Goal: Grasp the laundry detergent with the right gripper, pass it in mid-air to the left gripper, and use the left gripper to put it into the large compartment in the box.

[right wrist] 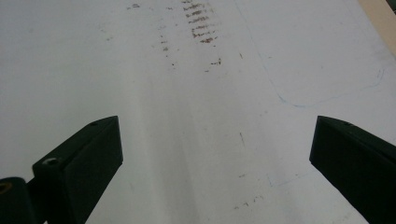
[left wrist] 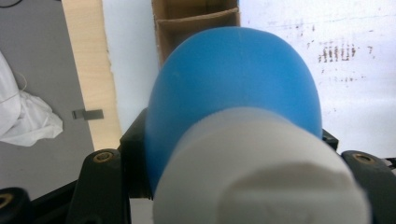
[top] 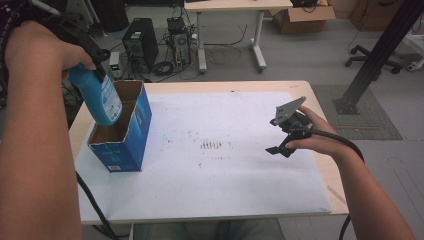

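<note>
A blue plastic bottle (top: pixel 102 97) with a white cap (left wrist: pixel 261 172) hangs bottom-down over the open top of a blue cardboard box (top: pixel 122 132) at the table's left. My left gripper (top: pixel 92 57) is shut on the bottle just below the cap, and its black jaws flank the bottle in the left gripper view. Beyond the bottle (left wrist: pixel 233 88) the box's brown inside and a divider (left wrist: pixel 196 21) show. Over the white sheet at the right, my right gripper (top: pixel 279 148) is held open low above the surface, nothing between its fingers (right wrist: pixel 81 161).
A white sheet (top: pixel 220 150) with dark smudges (top: pixel 212 145) covers most of the wooden table (top: pixel 327 165). A pencil outline (right wrist: pixel 327 88) is drawn on the sheet ahead of the right gripper. Computers, cables and another desk stand on the floor beyond.
</note>
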Demonstrator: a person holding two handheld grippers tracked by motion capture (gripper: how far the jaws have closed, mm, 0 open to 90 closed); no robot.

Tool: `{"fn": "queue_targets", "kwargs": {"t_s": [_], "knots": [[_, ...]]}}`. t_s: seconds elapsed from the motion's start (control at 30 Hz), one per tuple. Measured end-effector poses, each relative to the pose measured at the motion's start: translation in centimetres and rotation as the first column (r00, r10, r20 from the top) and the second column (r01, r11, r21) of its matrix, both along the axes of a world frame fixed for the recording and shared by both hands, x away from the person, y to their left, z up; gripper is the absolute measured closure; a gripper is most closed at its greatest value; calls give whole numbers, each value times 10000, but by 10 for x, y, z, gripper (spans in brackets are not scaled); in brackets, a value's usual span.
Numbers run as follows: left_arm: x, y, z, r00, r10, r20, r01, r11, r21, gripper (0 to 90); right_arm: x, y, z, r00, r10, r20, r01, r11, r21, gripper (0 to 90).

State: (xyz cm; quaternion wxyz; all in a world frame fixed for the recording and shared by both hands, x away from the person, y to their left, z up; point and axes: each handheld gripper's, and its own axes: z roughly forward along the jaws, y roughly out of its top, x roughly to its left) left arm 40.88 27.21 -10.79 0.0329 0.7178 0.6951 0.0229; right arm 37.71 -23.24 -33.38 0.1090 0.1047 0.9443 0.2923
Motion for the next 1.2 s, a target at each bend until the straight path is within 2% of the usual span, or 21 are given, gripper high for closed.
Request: {"fn": "queue_targets", "kwargs": {"t_s": [0.47,0.9,1.2], "knots": [[5,5,-27,9997,200,-120,-200,9998,34,384,-1,-1,5,10000,26,0,-26,10000,-2,27],[9,3,-45,9997,110,-232,-106,9998,152,384,-4,-3,7,10000,27,14,-27,10000,23,28],[13,4,-70,9992,125,-378,-121,9999,120,384,-4,0,6,10000,54,66,-55,9999,104,28]]}}
